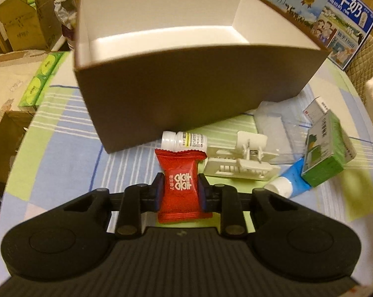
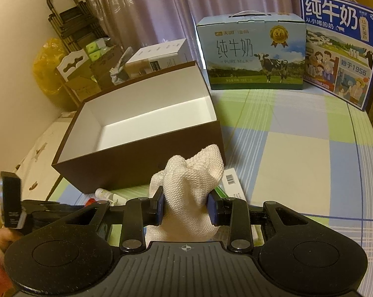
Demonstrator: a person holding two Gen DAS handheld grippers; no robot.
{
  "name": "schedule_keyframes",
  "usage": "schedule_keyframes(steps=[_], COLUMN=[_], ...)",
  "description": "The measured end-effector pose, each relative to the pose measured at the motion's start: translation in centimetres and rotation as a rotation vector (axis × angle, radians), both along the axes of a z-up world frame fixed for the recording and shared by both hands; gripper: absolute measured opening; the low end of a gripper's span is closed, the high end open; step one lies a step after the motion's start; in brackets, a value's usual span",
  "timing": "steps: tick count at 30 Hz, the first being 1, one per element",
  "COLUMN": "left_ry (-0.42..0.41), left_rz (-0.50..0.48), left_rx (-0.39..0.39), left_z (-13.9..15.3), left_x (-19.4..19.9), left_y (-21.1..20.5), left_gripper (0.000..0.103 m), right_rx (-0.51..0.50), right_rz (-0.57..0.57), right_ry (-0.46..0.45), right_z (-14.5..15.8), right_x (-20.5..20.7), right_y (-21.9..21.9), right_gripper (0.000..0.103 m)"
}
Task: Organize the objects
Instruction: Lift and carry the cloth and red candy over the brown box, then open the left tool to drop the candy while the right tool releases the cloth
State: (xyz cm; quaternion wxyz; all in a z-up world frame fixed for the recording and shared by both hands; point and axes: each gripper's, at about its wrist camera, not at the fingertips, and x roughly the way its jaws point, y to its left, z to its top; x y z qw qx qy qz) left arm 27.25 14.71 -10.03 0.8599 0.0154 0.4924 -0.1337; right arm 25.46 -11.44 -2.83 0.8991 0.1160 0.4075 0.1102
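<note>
Red candy packet (image 1: 182,188) pinched between the blue pads of the left gripper (image 1: 181,190), jaws closed on its middle, lying on the checked tablecloth (image 1: 62,133). Just beyond its top edge, touching or nearly so: small white pill bottle (image 1: 184,140) on its side, against the near wall of the brown box (image 1: 186,91). To the right of the packet: cream plastic clip (image 1: 241,160), then blue tube with white cap (image 1: 288,180) partly under a green carton (image 1: 327,153).

White knitted cloth (image 2: 189,190) clamped in the right gripper (image 2: 186,208), jaws pressed on its lower part, upper folds bunched above the pads. Behind it: same brown box, open and white inside, nothing visible in it. Farther back on the cloth-covered table: pale blue milk carton case (image 2: 251,52) and dark blue milk case (image 2: 340,47), upright, just beside each other.
</note>
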Motion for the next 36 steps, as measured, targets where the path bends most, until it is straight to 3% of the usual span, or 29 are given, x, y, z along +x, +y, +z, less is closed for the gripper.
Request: schedule_keyframes(steps=[10,19,27,36], left_ry=[-0.177,-0.289,-0.225,-0.100], left_rz=[-0.002,0.031,0.077,0.081], left_rx=[-0.037,0.016,0.091,0.142], left_z=[8.6,13.4,12.1,8.2], left_x=[-2.1,2.3,8.3,12.4], left_y=[0.2,-0.4,-1.2,-1.7], left_gripper=[0.023,0.023,0.023,0.023], right_rx=[-0.020,-0.079,-0.128,-0.212], right_rz=[0.057,0.152,0.179,0.216], right_ry=[-0.038,-0.124,-0.135,-0.041], right_z=[1.2,3.8,4.2,1.0], right_x=[1.7,6.2,12.3,17.9], right_y=[0.9,3.3,4.9,6.2], right_gripper=[0.031,0.031,0.031,0.031])
